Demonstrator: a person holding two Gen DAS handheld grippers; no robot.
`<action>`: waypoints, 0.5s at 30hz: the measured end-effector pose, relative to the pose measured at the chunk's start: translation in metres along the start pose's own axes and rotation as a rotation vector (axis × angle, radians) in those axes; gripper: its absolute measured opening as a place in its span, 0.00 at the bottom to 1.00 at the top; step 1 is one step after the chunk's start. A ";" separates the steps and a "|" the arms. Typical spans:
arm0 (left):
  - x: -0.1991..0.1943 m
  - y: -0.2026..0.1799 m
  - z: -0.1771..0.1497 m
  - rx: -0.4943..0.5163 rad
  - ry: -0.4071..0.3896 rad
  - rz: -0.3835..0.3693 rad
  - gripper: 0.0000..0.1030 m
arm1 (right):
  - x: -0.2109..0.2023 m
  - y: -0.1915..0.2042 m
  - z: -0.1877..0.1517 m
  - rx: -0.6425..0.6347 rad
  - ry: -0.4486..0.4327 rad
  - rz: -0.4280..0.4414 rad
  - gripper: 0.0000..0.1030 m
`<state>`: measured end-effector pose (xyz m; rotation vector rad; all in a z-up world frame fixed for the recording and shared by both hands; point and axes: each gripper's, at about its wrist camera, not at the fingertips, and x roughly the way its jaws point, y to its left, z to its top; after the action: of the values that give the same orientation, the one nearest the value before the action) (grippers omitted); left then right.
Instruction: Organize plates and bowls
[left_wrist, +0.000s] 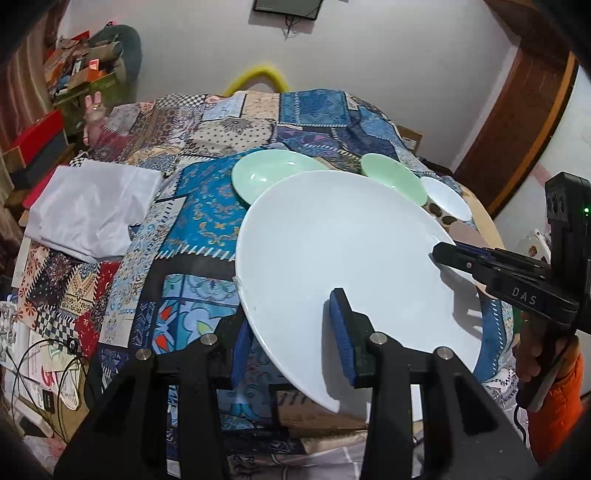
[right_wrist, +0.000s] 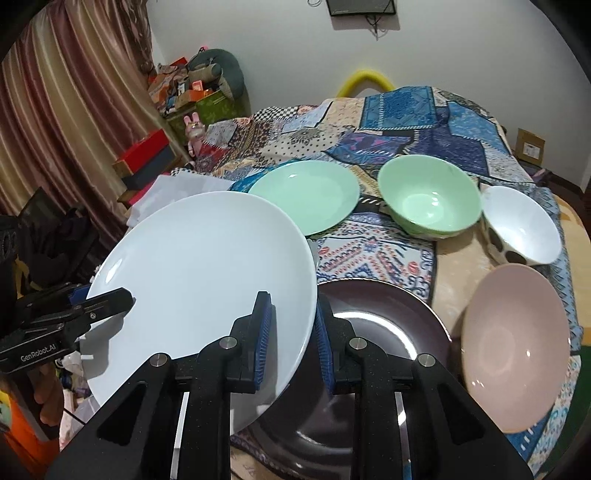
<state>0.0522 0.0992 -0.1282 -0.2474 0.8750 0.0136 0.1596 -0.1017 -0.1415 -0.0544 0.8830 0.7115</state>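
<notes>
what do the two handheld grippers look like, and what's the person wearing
Both the left gripper and right gripper are matte black with blue ribbed pads and silver bolts. One body reads "DAS", the other "GenRobot.AI"; a green light glows. The sleeve is orange.

- The white plate (right_wrist: 199, 280) I hold covers the left part of the dark plate (right_wrist: 384, 325), whose near rim runs behind my right gripper (right_wrist: 293, 339).
- In my left wrist view, this plate hides most of the green bowl (left_wrist: 391, 173) and the near edge of the green plate (left_wrist: 269, 173).
- The pink bowl (right_wrist: 517, 350) is a little blurred.
</notes>
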 end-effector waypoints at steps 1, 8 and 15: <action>0.000 -0.004 0.000 0.006 0.001 -0.002 0.38 | -0.002 -0.002 -0.002 0.004 -0.003 -0.005 0.21; 0.005 -0.027 -0.003 0.048 0.026 -0.031 0.38 | -0.015 -0.022 -0.014 0.040 -0.015 -0.037 0.21; 0.022 -0.048 -0.006 0.081 0.066 -0.053 0.38 | -0.022 -0.041 -0.031 0.086 -0.006 -0.068 0.21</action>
<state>0.0675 0.0493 -0.1388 -0.1965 0.9326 -0.0797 0.1526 -0.1554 -0.1554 -0.0052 0.9008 0.6095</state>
